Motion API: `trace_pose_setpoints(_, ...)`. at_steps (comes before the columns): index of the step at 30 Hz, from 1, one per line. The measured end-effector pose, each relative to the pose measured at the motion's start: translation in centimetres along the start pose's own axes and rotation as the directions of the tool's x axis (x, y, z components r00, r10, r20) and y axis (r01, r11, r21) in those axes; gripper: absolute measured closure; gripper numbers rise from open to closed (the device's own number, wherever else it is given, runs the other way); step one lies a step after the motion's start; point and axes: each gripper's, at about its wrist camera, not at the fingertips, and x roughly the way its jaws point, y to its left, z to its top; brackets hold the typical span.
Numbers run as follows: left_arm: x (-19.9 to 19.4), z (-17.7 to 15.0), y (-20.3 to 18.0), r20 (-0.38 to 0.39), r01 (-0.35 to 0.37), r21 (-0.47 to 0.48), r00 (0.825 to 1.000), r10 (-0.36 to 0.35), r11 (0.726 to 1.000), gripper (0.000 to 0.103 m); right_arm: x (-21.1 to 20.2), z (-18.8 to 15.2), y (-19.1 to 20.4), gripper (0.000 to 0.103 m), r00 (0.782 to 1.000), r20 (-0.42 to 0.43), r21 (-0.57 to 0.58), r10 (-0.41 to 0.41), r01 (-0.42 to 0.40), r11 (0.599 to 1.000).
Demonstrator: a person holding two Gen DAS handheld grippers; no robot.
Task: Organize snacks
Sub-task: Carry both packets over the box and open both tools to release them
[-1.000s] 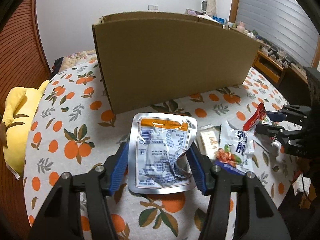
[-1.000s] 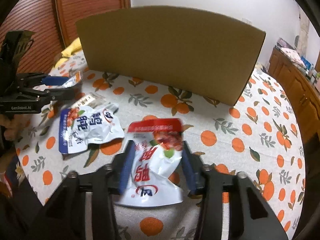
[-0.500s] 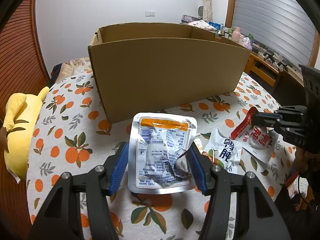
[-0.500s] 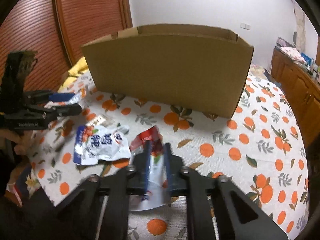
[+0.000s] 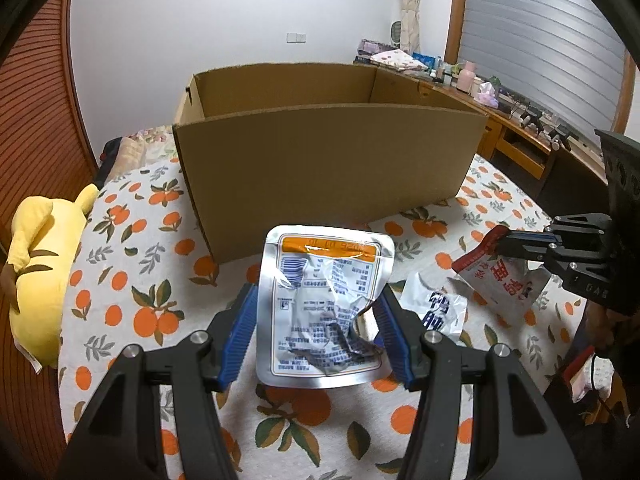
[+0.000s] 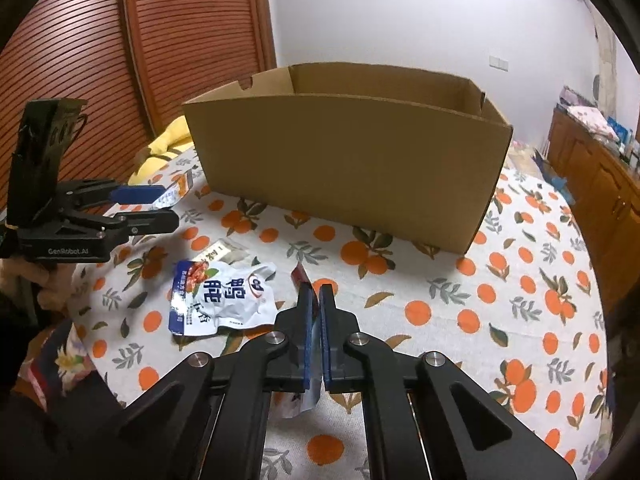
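A silver pouch (image 5: 325, 304) is being gripped flat between the left gripper's (image 5: 316, 312) half-spread jaws. Its printed face is being shown only by the left view. A red-topped packet (image 5: 502, 280) is being pinched edge-on in the right gripper's (image 6: 316, 312) closed jaws. Left of those jaws, a white packet (image 6: 222, 300) is lying on the tablecloth (image 6: 480, 320). Ahead of both, the open box (image 6: 348, 164) is standing, with bare cloth between.
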Motion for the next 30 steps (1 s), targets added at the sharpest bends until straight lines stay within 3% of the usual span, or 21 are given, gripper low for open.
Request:
trace_pose_setpoints(21, -2.6, 6.6, -0.9, 0.117, 0.016, 0.027, 0.993, -0.019, 1.0, 0.046, -4.5, 5.4, -1.6, 0.102, 0.99, 0.131, -0.022, -0.055, 0.059, 0.998)
trace_pose_setpoints(30, -1.7, 9.4, -0.2, 0.127, -0.004, 0.024, 0.992, 0.001, 1.0, 0.045, -6.3, 8.4, -1.2, 0.102, 0.979, 0.191, -0.064, -0.075, 0.089, 0.994)
